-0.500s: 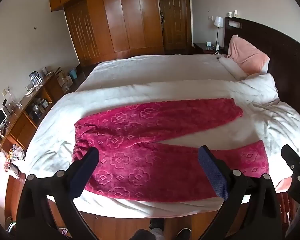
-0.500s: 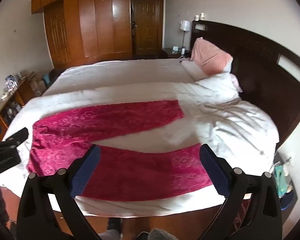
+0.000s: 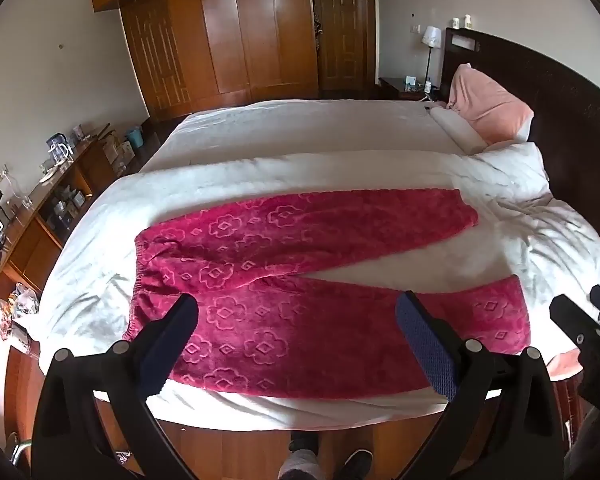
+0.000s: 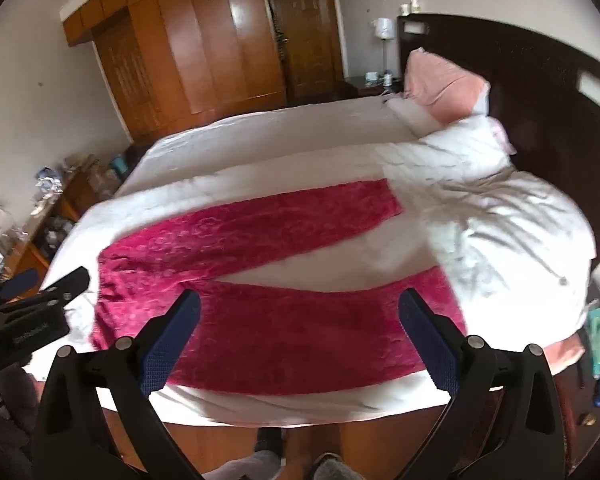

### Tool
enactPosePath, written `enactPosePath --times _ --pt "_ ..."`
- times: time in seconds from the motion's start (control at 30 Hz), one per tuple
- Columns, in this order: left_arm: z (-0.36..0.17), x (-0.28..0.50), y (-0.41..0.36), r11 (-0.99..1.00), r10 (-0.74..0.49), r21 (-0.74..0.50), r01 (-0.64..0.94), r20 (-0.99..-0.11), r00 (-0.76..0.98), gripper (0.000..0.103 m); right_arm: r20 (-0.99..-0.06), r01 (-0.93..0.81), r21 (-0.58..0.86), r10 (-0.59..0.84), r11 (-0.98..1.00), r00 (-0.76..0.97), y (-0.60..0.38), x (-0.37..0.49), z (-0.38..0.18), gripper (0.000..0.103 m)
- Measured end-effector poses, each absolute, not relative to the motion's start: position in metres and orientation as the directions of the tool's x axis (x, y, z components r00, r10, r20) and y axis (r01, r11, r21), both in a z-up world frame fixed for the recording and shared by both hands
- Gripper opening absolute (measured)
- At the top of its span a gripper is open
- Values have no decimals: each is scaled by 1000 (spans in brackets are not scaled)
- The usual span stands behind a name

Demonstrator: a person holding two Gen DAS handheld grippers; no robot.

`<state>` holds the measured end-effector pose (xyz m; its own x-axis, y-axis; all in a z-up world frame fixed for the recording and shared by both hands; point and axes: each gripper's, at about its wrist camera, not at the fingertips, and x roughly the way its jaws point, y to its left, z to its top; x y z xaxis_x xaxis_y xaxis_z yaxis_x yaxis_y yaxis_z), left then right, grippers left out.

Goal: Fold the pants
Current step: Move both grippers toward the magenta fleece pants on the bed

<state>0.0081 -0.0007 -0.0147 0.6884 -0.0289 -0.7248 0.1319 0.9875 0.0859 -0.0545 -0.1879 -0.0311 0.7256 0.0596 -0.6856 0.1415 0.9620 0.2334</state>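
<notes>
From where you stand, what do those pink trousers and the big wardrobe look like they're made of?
The pants look like thick plush fleece, magenta, matte and fuzzy: a raised flower and diamond pattern is pressed into the pile, and the waistband is gathered like elastic. The wardrobe looks like wood or wood veneer with a glossy varnish: warm brown panels catch window glare. Solid wood or veneer cannot be told.

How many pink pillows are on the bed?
1. The pink pillow leans against the dark headboard at the far right of the bed, behind a white pillow. More could be hidden under the bunched white blanket.
</notes>
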Motion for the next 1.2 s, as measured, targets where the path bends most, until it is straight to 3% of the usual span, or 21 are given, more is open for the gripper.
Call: enactPosePath --times 0.37,1.2 --pt "-15 21 6 990 -44 62 130 -730 682 98 -674 81 405 238 911 700 -191 -43 -41 100" --pt "-43 91 48 989 -46 55 138 -770 636 97 -724 114 398 235 910 648 -153 21 -61 100"
